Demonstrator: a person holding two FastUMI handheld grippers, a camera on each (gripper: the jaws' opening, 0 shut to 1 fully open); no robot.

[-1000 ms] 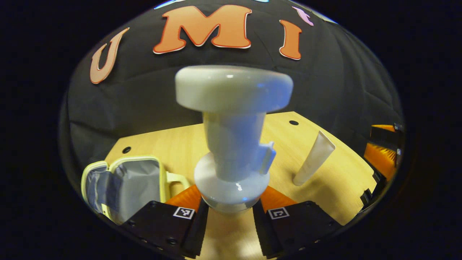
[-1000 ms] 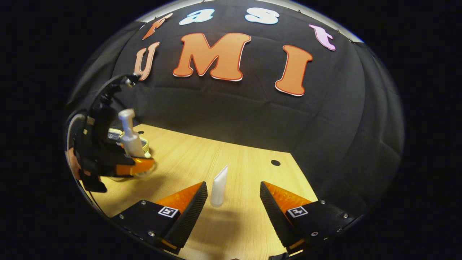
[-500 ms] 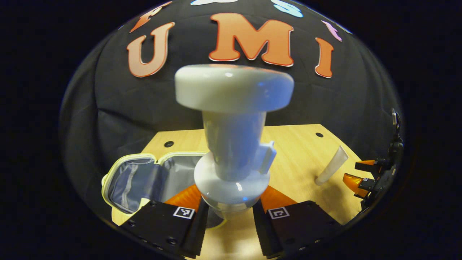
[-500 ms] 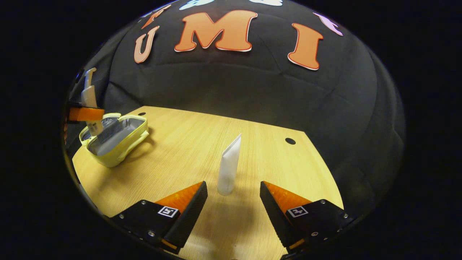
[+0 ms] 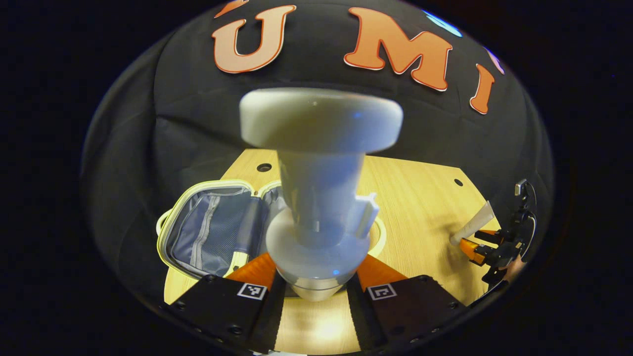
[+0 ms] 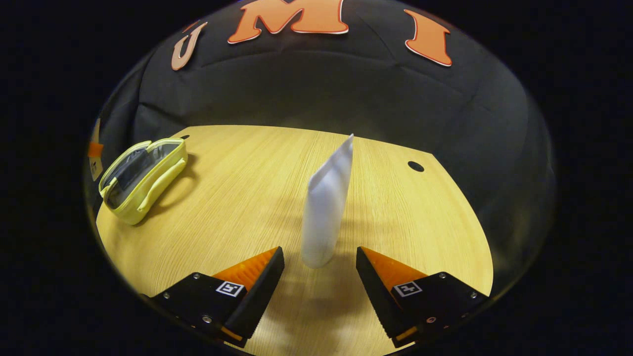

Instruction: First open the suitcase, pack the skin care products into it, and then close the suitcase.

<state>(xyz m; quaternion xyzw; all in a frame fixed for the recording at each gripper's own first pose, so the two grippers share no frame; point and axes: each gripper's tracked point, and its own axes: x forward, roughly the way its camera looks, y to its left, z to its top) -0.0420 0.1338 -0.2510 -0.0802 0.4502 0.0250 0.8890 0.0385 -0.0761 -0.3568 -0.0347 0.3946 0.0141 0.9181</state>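
Suitcase [image 5: 212, 232] open; L gripper [image 5: 314, 291] clamps pump bottle [image 5: 319, 198], R gripper [image 6: 320, 269] wide, straddling tube [image 6: 327, 202].

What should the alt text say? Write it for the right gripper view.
The open right gripper flanks the base of a white tube standing upright on a wooden table, fingers apart from it. Far left, a yellow suitcase lies open near the table's edge.
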